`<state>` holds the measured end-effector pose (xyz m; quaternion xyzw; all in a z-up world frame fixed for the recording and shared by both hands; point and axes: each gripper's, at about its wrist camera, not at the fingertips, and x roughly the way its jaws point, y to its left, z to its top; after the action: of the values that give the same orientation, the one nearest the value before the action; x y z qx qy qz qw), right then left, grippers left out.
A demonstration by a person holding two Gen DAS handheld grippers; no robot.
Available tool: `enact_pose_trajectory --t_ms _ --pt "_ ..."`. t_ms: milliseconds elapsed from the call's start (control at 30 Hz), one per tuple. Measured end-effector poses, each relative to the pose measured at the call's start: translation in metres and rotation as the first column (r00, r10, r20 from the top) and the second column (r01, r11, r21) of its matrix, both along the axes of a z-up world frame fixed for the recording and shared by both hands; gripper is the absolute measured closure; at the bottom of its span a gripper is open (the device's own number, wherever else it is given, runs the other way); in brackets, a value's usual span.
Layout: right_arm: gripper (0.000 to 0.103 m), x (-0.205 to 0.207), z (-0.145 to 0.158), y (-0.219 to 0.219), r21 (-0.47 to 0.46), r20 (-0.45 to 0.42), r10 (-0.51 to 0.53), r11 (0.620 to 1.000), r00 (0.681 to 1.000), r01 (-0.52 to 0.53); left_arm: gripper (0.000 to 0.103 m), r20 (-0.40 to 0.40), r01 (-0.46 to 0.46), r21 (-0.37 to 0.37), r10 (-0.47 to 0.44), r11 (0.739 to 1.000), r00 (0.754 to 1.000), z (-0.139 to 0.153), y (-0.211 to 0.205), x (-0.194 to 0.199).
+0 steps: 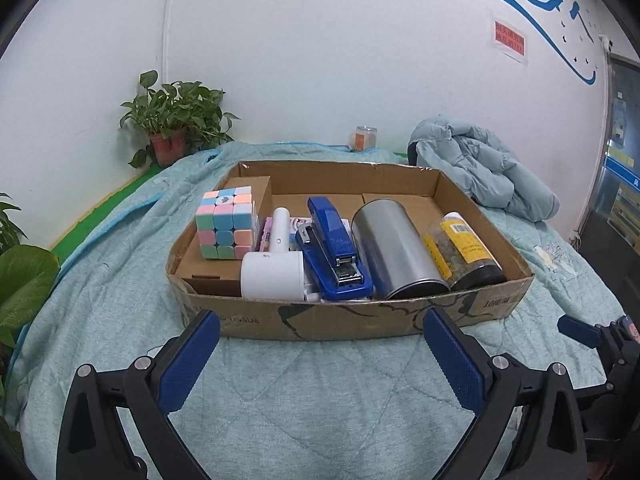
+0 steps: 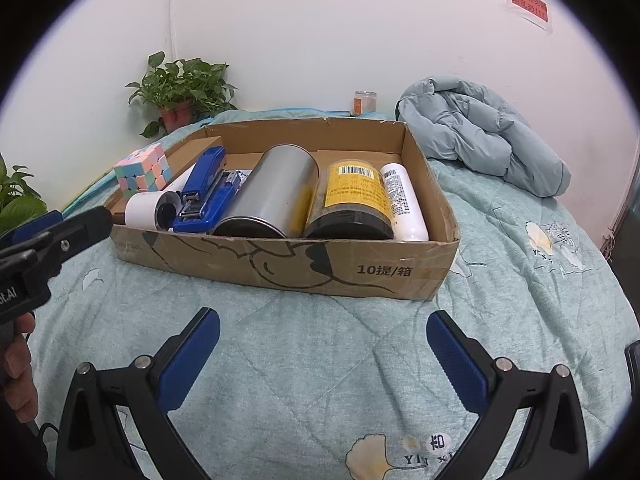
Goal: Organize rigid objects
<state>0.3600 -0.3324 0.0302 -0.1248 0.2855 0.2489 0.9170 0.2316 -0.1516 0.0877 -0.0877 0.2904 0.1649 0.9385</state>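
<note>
A shallow cardboard box [image 1: 352, 320] [image 2: 360, 272] sits on the bed. In it lie a pastel cube [image 1: 226, 227] [image 2: 141, 168] on a small carton [image 1: 208, 268], a white cylindrical device [image 1: 274, 272] [image 2: 150, 210], a blue stapler [image 1: 336, 248] [image 2: 206, 192], a steel can [image 1: 394, 246] [image 2: 276, 196], a yellow-labelled jar [image 1: 464, 250] [image 2: 354, 200] and a white bottle [image 2: 402, 200]. My left gripper [image 1: 320, 360] is open and empty in front of the box; it also shows in the right wrist view [image 2: 52, 236]. My right gripper [image 2: 324, 360] is open and empty, short of the box.
A teal quilt [image 2: 320, 340] covers the bed. A folded light-blue jacket [image 1: 484, 168] [image 2: 484, 132] lies at the back right. A potted plant [image 1: 172, 128] [image 2: 182, 92] and a small glass jar [image 1: 363, 138] [image 2: 364, 102] stand by the wall. More leaves [image 1: 20, 280] are at left.
</note>
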Motion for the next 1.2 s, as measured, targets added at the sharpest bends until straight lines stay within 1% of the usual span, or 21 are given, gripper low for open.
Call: enact_pose_trajectory --t_ms 300,433,533,633,700,1200 --pt "0.0 0.002 0.0 -0.001 -0.01 0.0 -0.008 1.0 1.0 0.008 0.001 0.0 0.032 0.017 -0.032 0.999 1.0 -0.006 -0.002 0.004" --pt "0.0 0.003 -0.002 0.0 -0.015 -0.001 -0.004 1.0 1.0 0.004 0.001 -0.007 0.018 0.023 -0.018 1.0 1.0 -0.007 0.0 0.007" --pt "0.0 0.003 -0.003 0.002 -0.024 0.0 0.002 1.0 1.0 -0.002 0.001 -0.023 0.035 -0.002 -0.036 0.999 0.999 -0.01 0.003 0.011" --pt "0.0 0.002 -0.003 0.004 -0.027 -0.003 0.007 1.0 1.0 -0.007 0.001 -0.031 0.015 0.011 -0.015 1.0 0.999 -0.013 0.005 0.012" --pt "0.0 0.002 -0.002 0.005 -0.033 0.002 0.011 0.999 1.0 -0.011 0.001 -0.036 0.013 0.006 -0.013 1.0 0.999 -0.015 0.007 0.012" --pt "0.0 0.0 -0.002 0.01 -0.041 0.007 -0.001 0.999 1.0 0.001 0.001 -0.038 0.018 -0.005 -0.019 1.0 0.999 -0.019 0.012 0.013"
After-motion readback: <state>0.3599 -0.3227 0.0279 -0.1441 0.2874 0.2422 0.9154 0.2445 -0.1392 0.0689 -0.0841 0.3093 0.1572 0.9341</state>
